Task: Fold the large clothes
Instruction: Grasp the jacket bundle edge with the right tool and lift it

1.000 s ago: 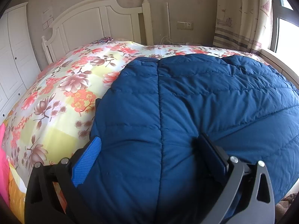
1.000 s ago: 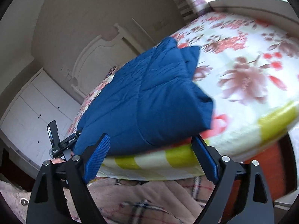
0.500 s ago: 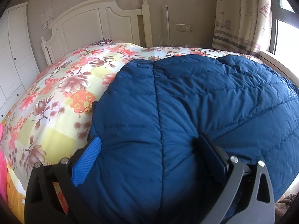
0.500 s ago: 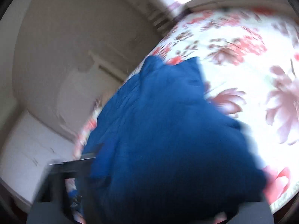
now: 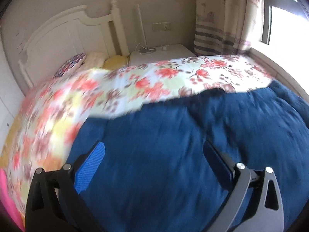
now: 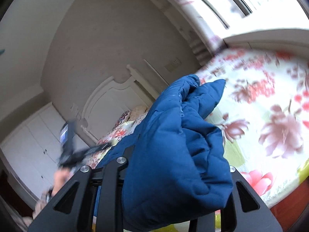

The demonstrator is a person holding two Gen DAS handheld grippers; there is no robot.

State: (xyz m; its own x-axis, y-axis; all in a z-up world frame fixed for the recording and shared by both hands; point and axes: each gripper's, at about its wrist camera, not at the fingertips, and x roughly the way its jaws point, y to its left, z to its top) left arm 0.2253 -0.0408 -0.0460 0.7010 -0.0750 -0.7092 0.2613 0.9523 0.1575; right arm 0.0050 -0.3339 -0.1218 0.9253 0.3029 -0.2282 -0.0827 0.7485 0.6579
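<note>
The blue quilted jacket (image 5: 173,145) is lying on the bed (image 5: 135,81), bunched toward the bed's near edge and its window-side corner; in the left wrist view its long axis is running across the frame, roughly along that near edge, with one end reaching toward the window side. In the right wrist view the jacket (image 6: 173,145) is rising as a folded ridge from the gripper toward the headboard (image 6: 108,104), a pointed corner aiming at the far window-side corner of the bed. The left gripper (image 5: 154,154) is standing with its jaws spread wide, padding filling the gap; whether the pads are pressing on it I cannot tell. The right gripper (image 6: 173,174) is closing its jaws, a thick fold of jacket bulging between them and hiding the pads; the fabric is looking gathered and pinched there. The bed is wearing a floral sheet, red and pink blossoms on white and yellow-green. Pillows (image 5: 92,61) are sitting at the white headboard (image 5: 63,32). A white bedside table (image 5: 162,54) is standing beside the bed's head corner, with a striped curtain (image 5: 218,19) and a window (image 5: 285,15) beyond. White wardrobe doors (image 6: 32,141) are showing past the bed's far side. Both views are motion-blurred.
</note>
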